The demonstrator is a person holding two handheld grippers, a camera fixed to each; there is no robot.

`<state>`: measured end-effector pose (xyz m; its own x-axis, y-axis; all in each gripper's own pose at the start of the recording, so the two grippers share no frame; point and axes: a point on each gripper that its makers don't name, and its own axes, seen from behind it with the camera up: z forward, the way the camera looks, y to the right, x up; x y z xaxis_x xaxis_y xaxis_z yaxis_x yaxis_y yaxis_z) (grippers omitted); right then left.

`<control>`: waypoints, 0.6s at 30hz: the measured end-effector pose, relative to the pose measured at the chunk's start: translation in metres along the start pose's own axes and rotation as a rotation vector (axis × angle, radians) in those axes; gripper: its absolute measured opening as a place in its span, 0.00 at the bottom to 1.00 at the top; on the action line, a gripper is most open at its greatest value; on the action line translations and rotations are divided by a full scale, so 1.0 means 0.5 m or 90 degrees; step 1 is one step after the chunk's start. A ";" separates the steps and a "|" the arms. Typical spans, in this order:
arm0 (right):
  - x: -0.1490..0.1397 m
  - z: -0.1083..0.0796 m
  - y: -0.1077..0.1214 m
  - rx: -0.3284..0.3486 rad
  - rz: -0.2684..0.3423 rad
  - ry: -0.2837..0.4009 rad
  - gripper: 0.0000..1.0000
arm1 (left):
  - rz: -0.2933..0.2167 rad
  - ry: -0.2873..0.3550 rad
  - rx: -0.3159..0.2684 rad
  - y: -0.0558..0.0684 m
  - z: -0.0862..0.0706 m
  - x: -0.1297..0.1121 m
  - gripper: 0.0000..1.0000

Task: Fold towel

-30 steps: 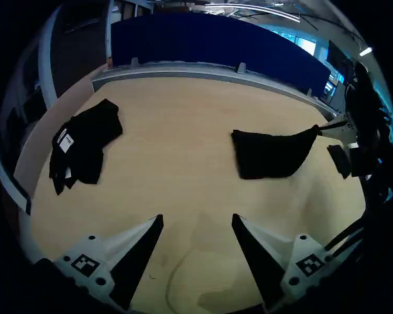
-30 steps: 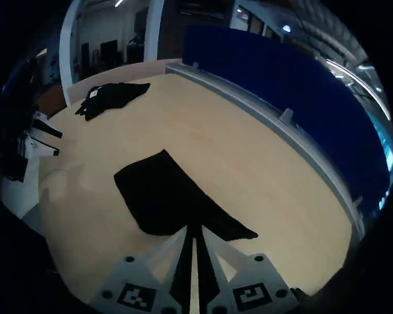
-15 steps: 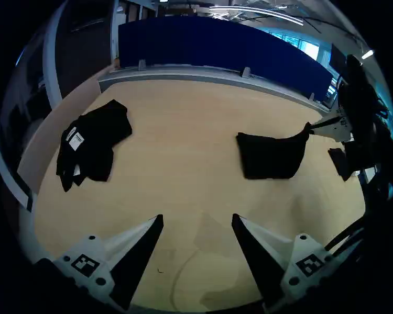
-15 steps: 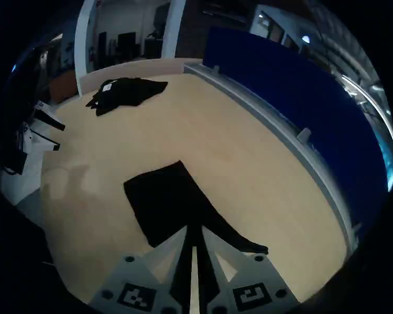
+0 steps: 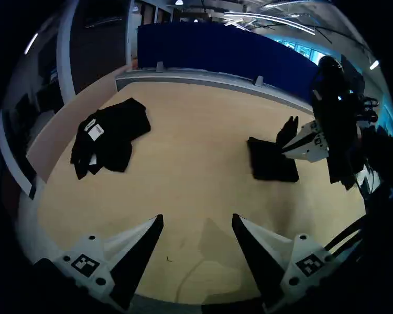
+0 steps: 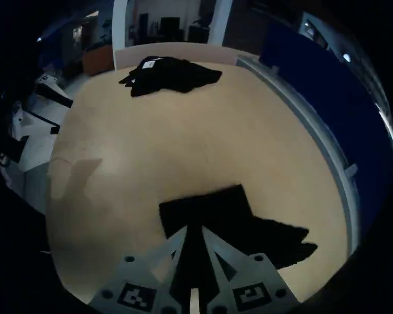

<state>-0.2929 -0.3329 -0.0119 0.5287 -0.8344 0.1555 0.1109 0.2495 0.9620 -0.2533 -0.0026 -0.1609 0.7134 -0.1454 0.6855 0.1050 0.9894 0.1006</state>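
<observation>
Mid-fold, with one towel edge held up.

Left gripper view: the left gripper (image 5: 196, 233) hangs spread and empty at 6 o'clock over the table (image 5: 196, 131). The black towel (image 5: 270, 165) lies at 3 o'clock, partly doubled, with a corner raised by the right gripper (image 5: 288, 149). A dark cloth heap (image 5: 110, 136) sits at 9 o'clock. Right gripper view: its fingers are pinched on the towel's limp, rumpled edge at 6 o'clock. The next move, I judge, is to lay that edge squarely across and let go.

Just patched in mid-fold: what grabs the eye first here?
The black towel lies partly folded on the pale wooden table, the right gripper shut on its lifted edge. A crumpled heap of dark cloth sits apart near the table's far edge, and the left gripper hangs open.
</observation>
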 end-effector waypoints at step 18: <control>-0.008 0.070 -0.037 0.021 0.014 -0.022 0.16 | -0.017 -0.006 0.010 -0.008 -0.003 -0.036 0.97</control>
<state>-0.3264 -0.3515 -0.0225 0.5007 -0.8457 0.1846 0.0710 0.2526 0.9649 -0.2655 -0.0037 -0.1747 0.7043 -0.1715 0.6888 0.1128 0.9851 0.1300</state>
